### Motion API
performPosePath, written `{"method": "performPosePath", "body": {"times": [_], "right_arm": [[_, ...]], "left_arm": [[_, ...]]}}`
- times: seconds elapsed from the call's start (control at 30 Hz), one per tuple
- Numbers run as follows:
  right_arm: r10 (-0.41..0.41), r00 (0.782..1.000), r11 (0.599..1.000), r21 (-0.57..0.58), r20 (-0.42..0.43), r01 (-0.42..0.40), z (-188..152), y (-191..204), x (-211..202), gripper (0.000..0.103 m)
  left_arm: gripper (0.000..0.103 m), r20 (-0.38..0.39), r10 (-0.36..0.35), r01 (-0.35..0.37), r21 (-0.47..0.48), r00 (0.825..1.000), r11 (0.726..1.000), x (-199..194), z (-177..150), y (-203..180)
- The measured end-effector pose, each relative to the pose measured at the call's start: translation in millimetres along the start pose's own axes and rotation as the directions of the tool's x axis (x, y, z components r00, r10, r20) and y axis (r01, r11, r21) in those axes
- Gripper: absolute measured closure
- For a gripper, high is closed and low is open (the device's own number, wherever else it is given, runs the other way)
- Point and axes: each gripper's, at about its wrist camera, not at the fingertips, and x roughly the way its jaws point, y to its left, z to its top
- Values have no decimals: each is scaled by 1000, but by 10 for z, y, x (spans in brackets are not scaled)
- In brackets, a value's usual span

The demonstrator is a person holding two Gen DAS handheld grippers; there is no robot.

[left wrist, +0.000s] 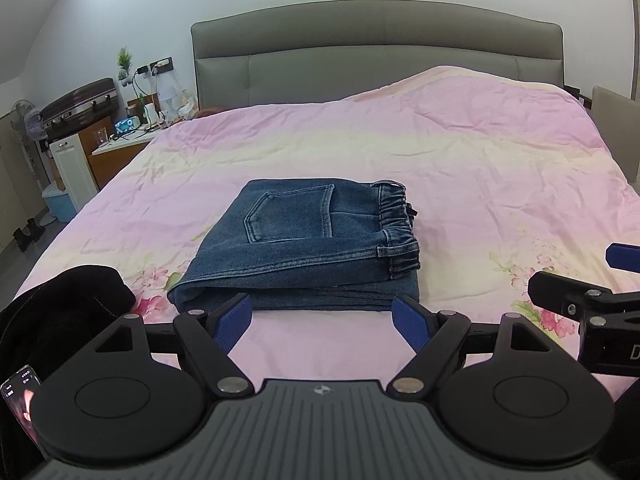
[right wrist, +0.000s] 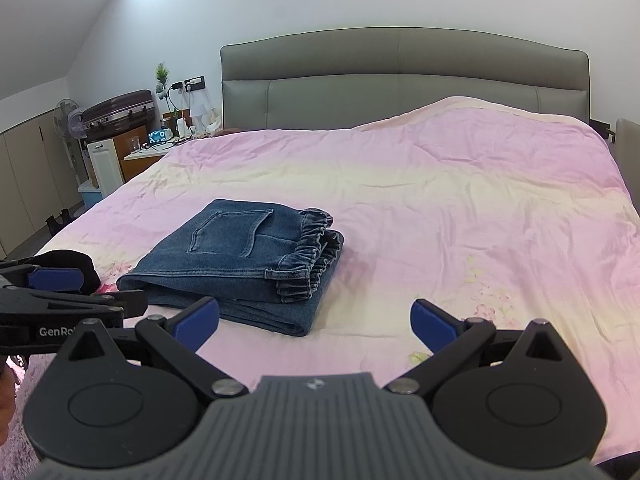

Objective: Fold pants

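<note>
The blue jeans lie folded into a compact rectangle on the pink bedspread, back pocket up, elastic waistband to the right. They also show in the right wrist view. My left gripper is open and empty, hovering just in front of the jeans' near edge. My right gripper is open and empty, just right of and in front of the jeans. The right gripper shows at the right edge of the left wrist view; the left gripper shows at the left edge of the right wrist view.
A black garment lies at the bed's near left corner. A grey headboard stands at the back. A nightstand, suitcase and fan stand left of the bed. A phone shows at lower left.
</note>
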Motion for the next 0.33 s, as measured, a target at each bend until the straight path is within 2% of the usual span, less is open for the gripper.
{"method": "performPosePath", "body": {"times": [0.33], "right_arm": [[4,1000,1000,0,-4,-4,-14,6,4,5]], "left_arm": [[10,4,-5,5,5,1000,1000,-5,15,15]]}}
